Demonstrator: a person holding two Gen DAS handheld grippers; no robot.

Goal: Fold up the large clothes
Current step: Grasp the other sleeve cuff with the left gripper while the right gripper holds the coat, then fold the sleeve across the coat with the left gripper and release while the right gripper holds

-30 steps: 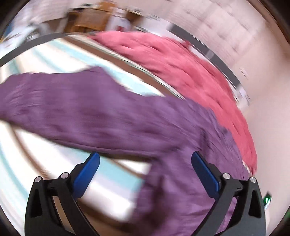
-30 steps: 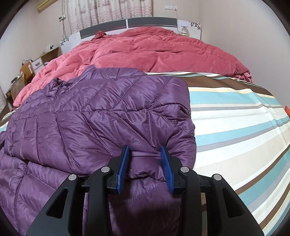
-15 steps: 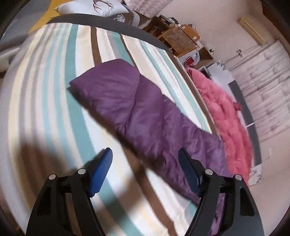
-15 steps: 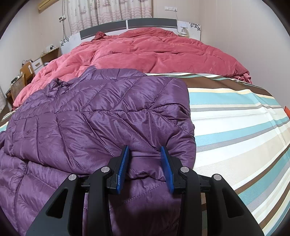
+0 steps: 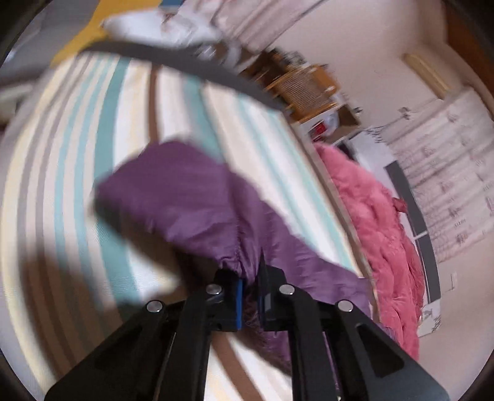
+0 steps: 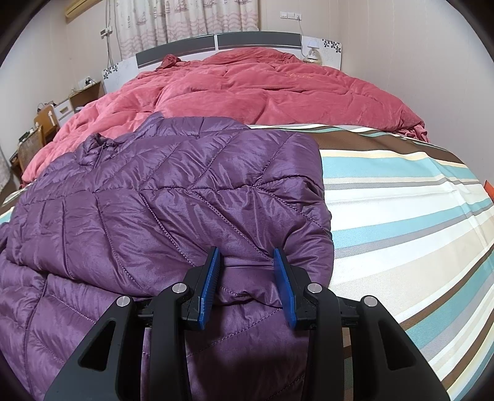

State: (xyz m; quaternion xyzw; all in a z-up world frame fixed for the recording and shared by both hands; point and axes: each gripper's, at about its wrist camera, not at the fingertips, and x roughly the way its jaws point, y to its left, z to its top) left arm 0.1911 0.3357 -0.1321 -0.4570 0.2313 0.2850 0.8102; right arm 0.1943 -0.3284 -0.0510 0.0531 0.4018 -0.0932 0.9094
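The left gripper [image 5: 250, 291] points down at a slant toward the striped bed [image 5: 77, 191], and its jaws have just been closing — they now stand nearly together, pinched on the gathered cuff of the purple sleeve [image 5: 191, 203]. The sleeve runs from the jaws out across the sheet toward the bed's foot edge, its far end lying flat on the stripes; the view is blurred. A dark shadow falls on the sheet at the left of the sleeve.

The right gripper [image 6: 247, 287] also tilts down, over the near side of the bed. Its jaws are partly apart and hold a thick fold of the purple jacket [image 6: 173, 197] between the blue pads [image 6: 210, 277]; the padded fabric bulges up between them and over their tips.

The jacket lies spread on the bed's left half in the right wrist view, quilted side up, its collar toward the headboard [image 6: 256, 40] and its right edge folded in along the stripes. Behind it a red quilt [image 6: 271, 89] is heaped across the head end of the bed, touching the jacket's collar. The right half of the sheet is bare.

Beside the bed's left edge stand a wicker chair [image 5: 305, 89] and low wooden furniture — curtains [image 6: 185, 21] hang behind the headboard.
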